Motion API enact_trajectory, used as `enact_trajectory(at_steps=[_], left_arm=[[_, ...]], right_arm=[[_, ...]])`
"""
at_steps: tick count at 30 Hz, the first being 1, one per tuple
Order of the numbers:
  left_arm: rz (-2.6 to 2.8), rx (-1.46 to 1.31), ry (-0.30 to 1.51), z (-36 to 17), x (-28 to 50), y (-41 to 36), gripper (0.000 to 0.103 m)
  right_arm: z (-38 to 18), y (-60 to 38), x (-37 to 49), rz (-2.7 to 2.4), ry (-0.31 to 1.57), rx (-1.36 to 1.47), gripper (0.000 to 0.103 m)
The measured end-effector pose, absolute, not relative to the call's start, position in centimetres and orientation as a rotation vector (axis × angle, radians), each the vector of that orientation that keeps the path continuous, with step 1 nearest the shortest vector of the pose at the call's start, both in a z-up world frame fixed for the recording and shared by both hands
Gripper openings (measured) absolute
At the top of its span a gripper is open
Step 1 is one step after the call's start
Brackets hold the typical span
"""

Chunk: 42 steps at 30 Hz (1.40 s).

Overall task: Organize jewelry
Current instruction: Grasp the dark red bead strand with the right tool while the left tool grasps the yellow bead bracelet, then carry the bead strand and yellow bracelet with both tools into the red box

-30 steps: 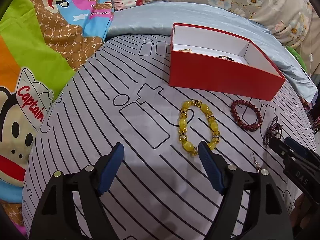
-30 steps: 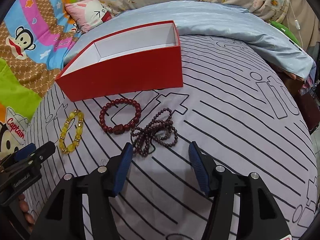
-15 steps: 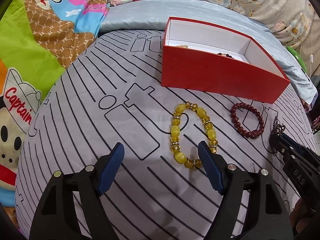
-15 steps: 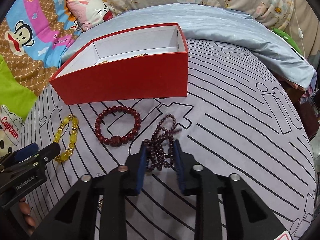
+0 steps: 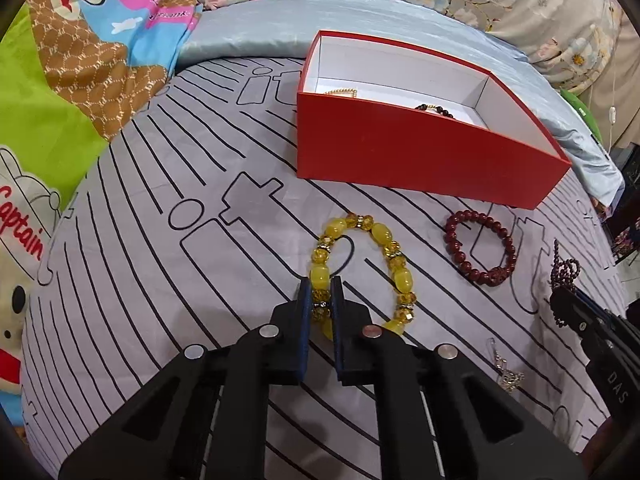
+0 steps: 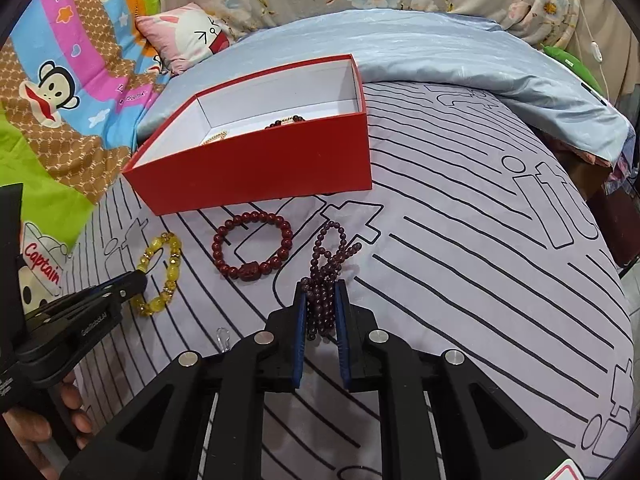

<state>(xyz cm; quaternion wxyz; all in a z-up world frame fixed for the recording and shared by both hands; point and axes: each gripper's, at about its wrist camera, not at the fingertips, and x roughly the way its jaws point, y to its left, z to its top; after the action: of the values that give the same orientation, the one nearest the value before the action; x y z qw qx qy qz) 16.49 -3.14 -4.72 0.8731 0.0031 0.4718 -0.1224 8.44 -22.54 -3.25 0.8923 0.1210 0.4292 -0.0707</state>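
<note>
My left gripper (image 5: pixel 320 292) is shut on the near left side of the yellow bead bracelet (image 5: pixel 380 236), which lies on the grey striped bedspread (image 5: pixel 160 280). My right gripper (image 6: pixel 321 294) is shut on the bundle of small purple beads (image 6: pixel 326 256), also on the bedspread. A dark red bead bracelet (image 5: pixel 480 248) lies between them; it also shows in the right wrist view (image 6: pixel 252 250). The open red box (image 5: pixel 400 152) stands just behind, with a gold chain (image 5: pixel 340 92) and a dark bead bracelet (image 5: pixel 436 110) inside.
A small silver earring (image 5: pixel 504 368) lies on the bedspread near my right gripper. A pale blue quilt (image 6: pixel 480 60) is folded behind the box. Cartoon bedding (image 5: pixel 60 100) and a pink pillow (image 6: pixel 188 36) lie to the left. The bed edge drops off at the right.
Both grippers moved forward and closed. The left one shut on the yellow bracelet in the last half second; the right one shut on the purple beads earlier and has tightened.
</note>
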Motion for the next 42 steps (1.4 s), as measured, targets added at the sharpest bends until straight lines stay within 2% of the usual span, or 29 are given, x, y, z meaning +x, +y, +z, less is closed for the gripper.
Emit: enact_trajectory(at_steps=[8, 20, 30, 36, 42], left_arm=[[-0.303, -0.021, 0.957, -2.4, 14.7, -2.7, 0.009], [-0.406, -0.021, 0.837, 5.5, 11.7, -3.3, 0.009], [-0.451, 0.039, 0.681, 12.2, 14.1, -6.0, 0.009], [-0.429, 0.059, 0.647, 13.0, 17.9, -8.0, 0.009], [-0.373, 0.076, 0.697, 10.5, 23.3, -9.6, 0.009]], right_arm=[[-1.3, -21.8, 6.7, -0.119, 0.862, 0.254, 0.013], [3.8, -20.3, 5.7, -0.062, 0.779, 0.221, 0.013], [7.5, -20.7, 9.3, -0.019, 0.709, 0.214, 0.013], [8.4, -21.6, 13.7, -0.009, 0.698, 0.209, 0.013], [7.7, -22.7, 18.2, -0.028, 0.711, 0.193, 0.013]])
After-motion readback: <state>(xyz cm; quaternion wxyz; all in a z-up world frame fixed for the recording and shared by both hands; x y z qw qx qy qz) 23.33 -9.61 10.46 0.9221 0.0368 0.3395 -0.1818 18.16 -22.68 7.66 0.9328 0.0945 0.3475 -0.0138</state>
